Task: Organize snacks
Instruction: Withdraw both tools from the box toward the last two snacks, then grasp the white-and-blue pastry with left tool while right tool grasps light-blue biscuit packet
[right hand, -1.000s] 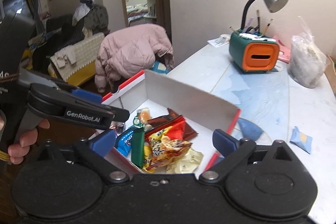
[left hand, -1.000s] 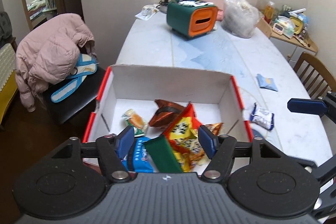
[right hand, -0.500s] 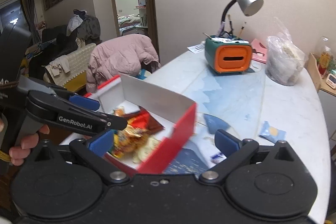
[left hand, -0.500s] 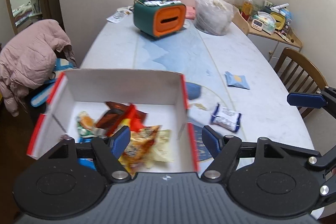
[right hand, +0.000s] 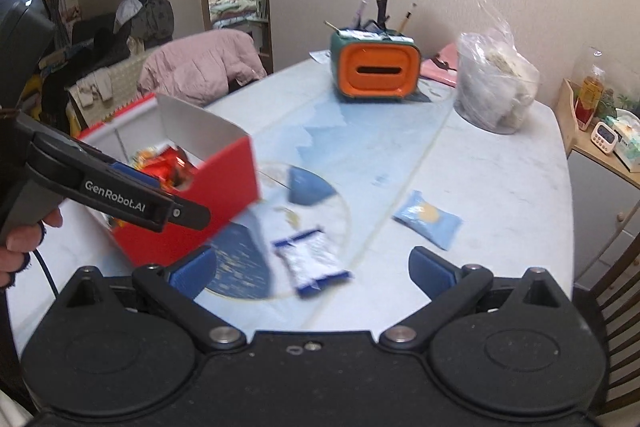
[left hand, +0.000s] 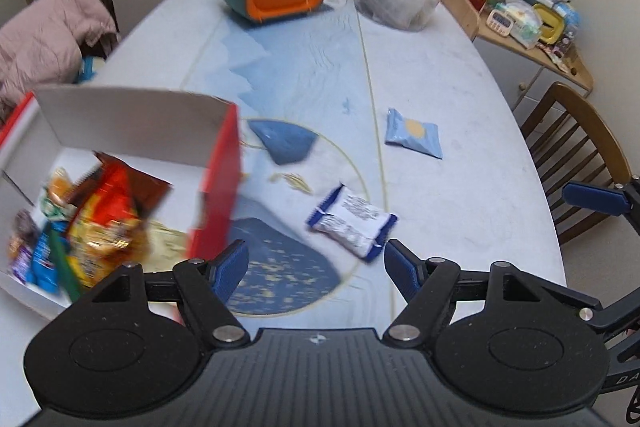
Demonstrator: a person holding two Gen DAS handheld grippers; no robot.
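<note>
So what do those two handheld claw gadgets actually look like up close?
Each gripper, left and right, is matte black plastic with two round discs, silver screws and ribbed blue fingertip pads. From the right camera, the left one's side reads "GenRobot.AI" in white, a dark cable hanging below its grey handle.
</note>
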